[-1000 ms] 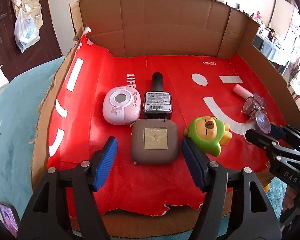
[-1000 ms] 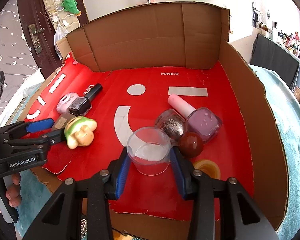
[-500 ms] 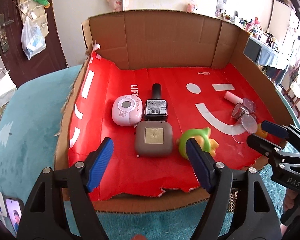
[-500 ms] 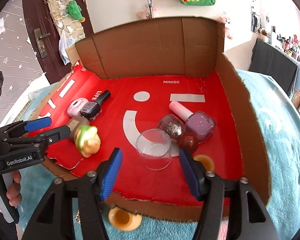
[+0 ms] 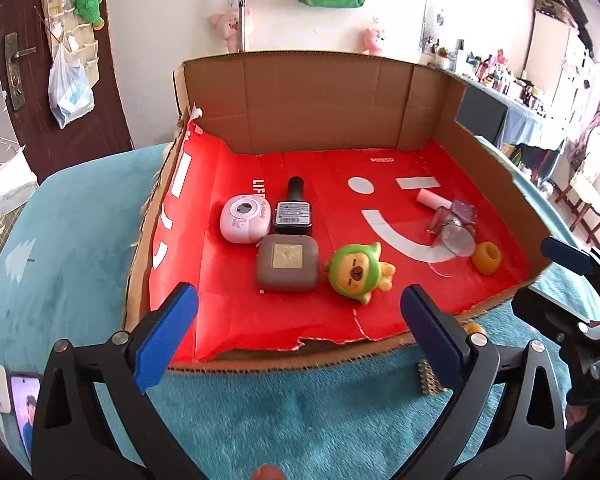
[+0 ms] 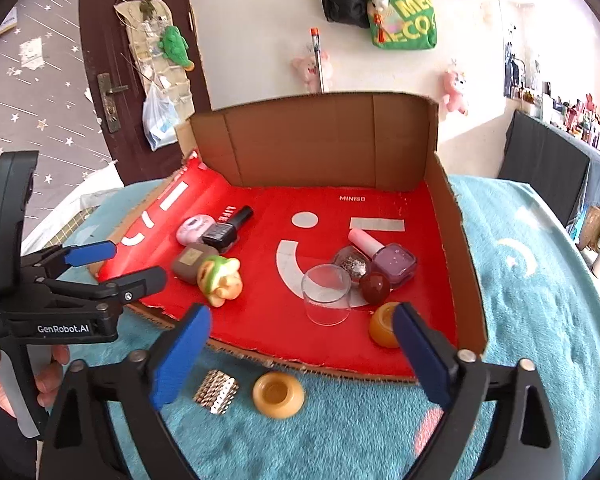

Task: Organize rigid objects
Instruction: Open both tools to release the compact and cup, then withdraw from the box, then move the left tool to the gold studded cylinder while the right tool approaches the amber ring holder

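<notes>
Both the left gripper (image 5: 296, 326) and right gripper (image 6: 300, 350) have just been opening, empty, near the cardboard tray (image 6: 456, 240); the clear cup (image 6: 326, 294) stands free.

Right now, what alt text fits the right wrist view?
The open right gripper hangs empty before a red-lined cardboard box holding a clear cup, nail polish bottles and a green toy. The open left gripper is at the left.
</notes>
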Motion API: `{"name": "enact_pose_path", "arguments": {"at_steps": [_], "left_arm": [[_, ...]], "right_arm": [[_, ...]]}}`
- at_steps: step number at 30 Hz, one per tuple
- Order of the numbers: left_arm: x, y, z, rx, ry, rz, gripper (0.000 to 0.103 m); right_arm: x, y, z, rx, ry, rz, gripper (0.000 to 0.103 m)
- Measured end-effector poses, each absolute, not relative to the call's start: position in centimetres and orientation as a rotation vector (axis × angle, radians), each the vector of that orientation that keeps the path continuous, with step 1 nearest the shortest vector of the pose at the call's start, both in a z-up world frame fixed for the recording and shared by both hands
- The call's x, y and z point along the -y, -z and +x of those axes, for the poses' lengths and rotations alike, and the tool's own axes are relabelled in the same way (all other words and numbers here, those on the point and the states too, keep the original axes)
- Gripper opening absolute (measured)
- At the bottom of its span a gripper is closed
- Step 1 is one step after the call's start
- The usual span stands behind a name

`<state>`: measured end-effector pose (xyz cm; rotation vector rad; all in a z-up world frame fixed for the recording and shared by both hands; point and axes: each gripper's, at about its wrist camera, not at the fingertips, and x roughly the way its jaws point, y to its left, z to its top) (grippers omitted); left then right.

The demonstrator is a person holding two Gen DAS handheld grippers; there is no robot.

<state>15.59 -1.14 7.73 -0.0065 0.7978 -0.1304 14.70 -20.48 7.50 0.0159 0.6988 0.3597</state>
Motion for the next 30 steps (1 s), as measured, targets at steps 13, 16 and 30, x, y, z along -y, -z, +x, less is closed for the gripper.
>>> {"name": "enact_pose_path", "arguments": {"at_steps": [13,16,30], "left_arm": [[1.6,-7.3,11.9,-0.786,0.179,-0.038,0.103],[2.1,-6.7,11.0,-0.798,0.203,-0.053,0.103],[5.7,-2.4,10.6,-0.920,0.260,-0.056,0.103]], "right_arm": [[22.0,-7.6,10.9,-0.661,-0.341,0.013,0.103],[22.4,-7.1,10.4,-0.671,-0.334,0.015,0.103],[25.0,-3.6,10.1,-0.757,-0.273,0.036,0.103]]}}
